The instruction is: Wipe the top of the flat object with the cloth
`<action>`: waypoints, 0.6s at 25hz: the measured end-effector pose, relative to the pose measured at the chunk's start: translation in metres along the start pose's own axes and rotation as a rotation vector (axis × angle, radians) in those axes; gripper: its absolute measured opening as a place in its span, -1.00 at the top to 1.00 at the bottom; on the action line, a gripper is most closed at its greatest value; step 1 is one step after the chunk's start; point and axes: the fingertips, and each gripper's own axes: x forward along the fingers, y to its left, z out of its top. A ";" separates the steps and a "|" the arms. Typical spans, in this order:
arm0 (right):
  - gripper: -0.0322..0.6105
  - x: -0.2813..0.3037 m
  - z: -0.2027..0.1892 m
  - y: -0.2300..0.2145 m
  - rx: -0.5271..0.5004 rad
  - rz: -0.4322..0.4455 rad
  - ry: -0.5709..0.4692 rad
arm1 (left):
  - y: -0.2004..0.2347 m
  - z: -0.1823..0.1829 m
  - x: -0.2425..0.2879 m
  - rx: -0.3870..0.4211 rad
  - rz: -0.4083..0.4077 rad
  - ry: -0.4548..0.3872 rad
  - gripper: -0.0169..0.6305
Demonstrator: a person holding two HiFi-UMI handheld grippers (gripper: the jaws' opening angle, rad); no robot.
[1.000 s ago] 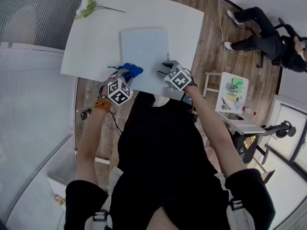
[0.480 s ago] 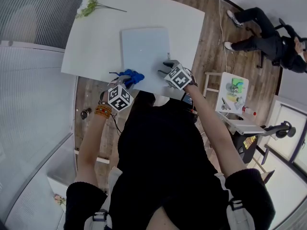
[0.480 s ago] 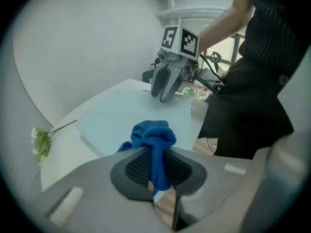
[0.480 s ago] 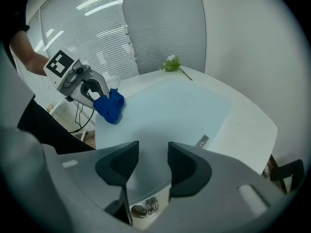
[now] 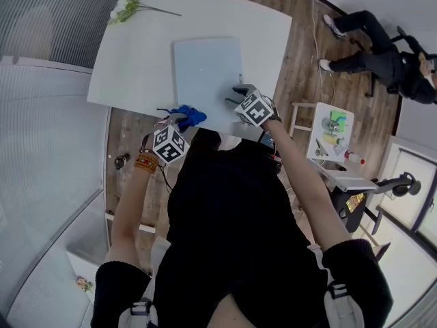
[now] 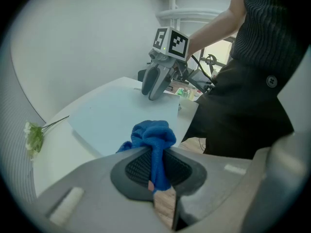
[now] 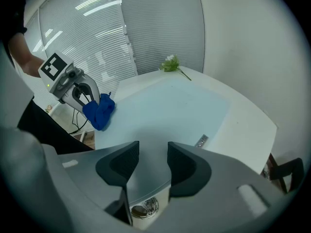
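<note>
Head view has the pale blue flat rectangular panel (image 5: pixel 207 74) lying on the white table (image 5: pixel 136 53), its long axis running straight away from the person and its short near edge at the table's near side, just ahead of both grippers. The left gripper (image 5: pixel 176 119) has its jaws pressed together on a bunched blue cloth (image 5: pixel 190 115), which sticks out past the tips at the panel's near left corner; whether the cloth touches the surface cannot be told. In the left gripper view the cloth (image 6: pixel 154 140) is pinched between the dark ribbed pads, with the panel (image 6: pixel 112 118) spreading beyond it. The right gripper (image 5: pixel 235 96) is at the panel's near right corner, its jaws spread with nothing between them and the panel (image 7: pixel 165 110) stretching lengthwise ahead. A green flower sprig (image 5: pixel 130 7) lies well beyond the left gripper, off the panel's far left corner.
</note>
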 end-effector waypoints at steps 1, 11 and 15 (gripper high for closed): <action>0.26 0.001 0.000 0.000 -0.001 -0.002 0.001 | -0.002 -0.001 0.000 0.002 -0.010 0.002 0.82; 0.26 -0.008 0.001 0.000 0.018 0.048 -0.002 | -0.021 0.006 -0.029 -0.079 -0.249 -0.012 0.82; 0.26 -0.039 0.035 -0.014 0.082 0.089 -0.151 | 0.030 0.040 -0.063 -0.095 -0.066 -0.129 0.82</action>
